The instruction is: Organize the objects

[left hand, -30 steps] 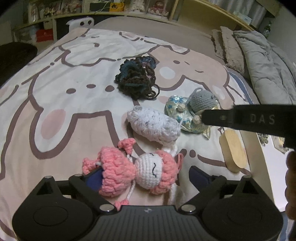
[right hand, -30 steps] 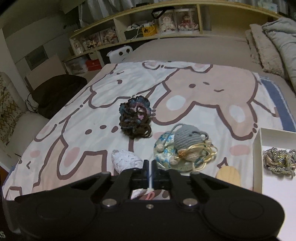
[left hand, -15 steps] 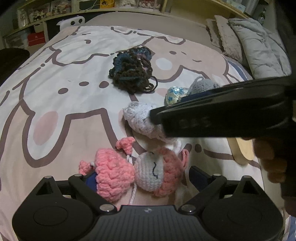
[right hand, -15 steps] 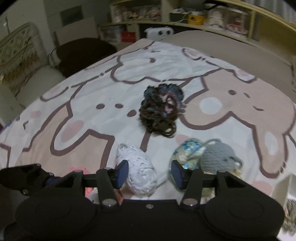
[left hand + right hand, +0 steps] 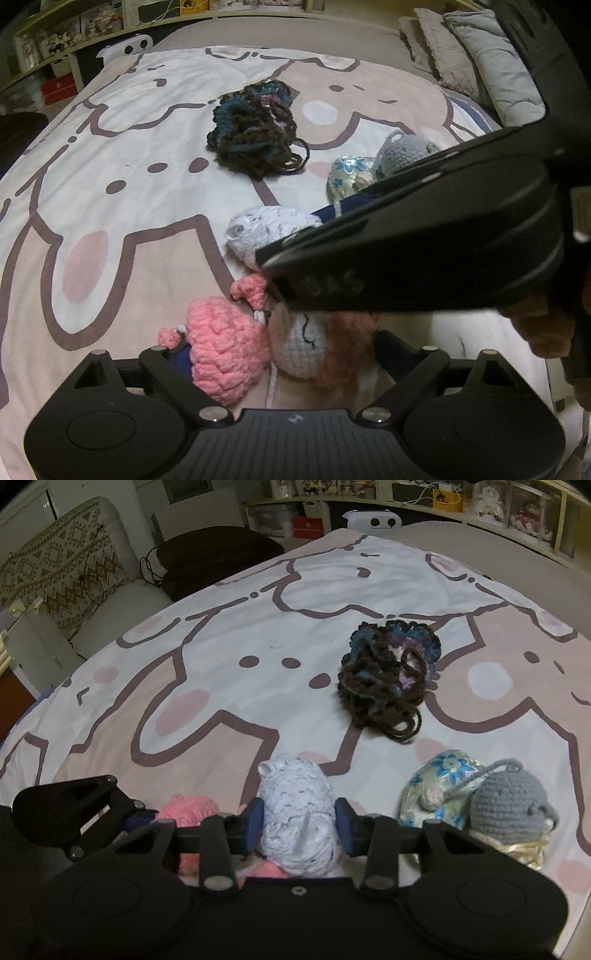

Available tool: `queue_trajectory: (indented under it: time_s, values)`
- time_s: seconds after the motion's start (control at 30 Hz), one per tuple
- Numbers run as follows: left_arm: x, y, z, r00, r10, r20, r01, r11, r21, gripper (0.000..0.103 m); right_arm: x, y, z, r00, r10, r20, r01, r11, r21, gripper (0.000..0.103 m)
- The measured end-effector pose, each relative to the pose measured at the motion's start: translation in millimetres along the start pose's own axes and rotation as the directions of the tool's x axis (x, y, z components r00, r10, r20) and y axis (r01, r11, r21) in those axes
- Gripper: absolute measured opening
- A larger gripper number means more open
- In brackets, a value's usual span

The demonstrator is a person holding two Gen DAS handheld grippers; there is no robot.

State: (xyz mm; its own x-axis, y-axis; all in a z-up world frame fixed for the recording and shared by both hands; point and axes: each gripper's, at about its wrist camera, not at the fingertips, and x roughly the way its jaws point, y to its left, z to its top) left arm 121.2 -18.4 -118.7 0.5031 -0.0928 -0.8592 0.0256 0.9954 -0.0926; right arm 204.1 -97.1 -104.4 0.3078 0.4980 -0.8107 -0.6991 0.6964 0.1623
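The right gripper (image 5: 300, 821) straddles a white oval crocheted pouch (image 5: 295, 812) lying on the cartoon-printed bedspread (image 5: 221, 657). Its blue pads sit at the pouch's 9 and 3 o'clock flanks and the jaws are closing; both pads look pressed into the yarn, which bulges between them. The left gripper (image 5: 280, 354) stands wide, its jaws also closing, around a pink-and-white crocheted doll (image 5: 258, 347) at 6 o'clock in its view; its pads do not clearly press on the doll.

From the white pouch, a dark brown-and-blue tangle of crocheted yarn (image 5: 391, 679) lies at 1 o'clock, well apart. A grey crocheted ball (image 5: 509, 808) resting against a blue-flowered satin pouch (image 5: 439, 786) sits at 3 o'clock, near.

The white pouch looks light, soft and squashy, not fragile. It will likely deform rather than slip, so a grip across its thick middle seems better than one on the tapered end. The doll's thin cords and limbs may dangle, so its round head or body seems the surer hold.
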Motion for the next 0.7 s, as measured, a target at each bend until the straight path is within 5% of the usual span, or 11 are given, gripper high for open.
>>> queue_trajectory:
  time_s: [0.7]
  values:
    - [-27.7, -0.3, -1.4, 0.999, -0.028, 0.046, 0.029, 0.999, -0.021, 0.062, -88.9, -14.1, -25.7, 0.977, -0.169, 0.132, 0.133, 0.96, 0.245, 0.037]
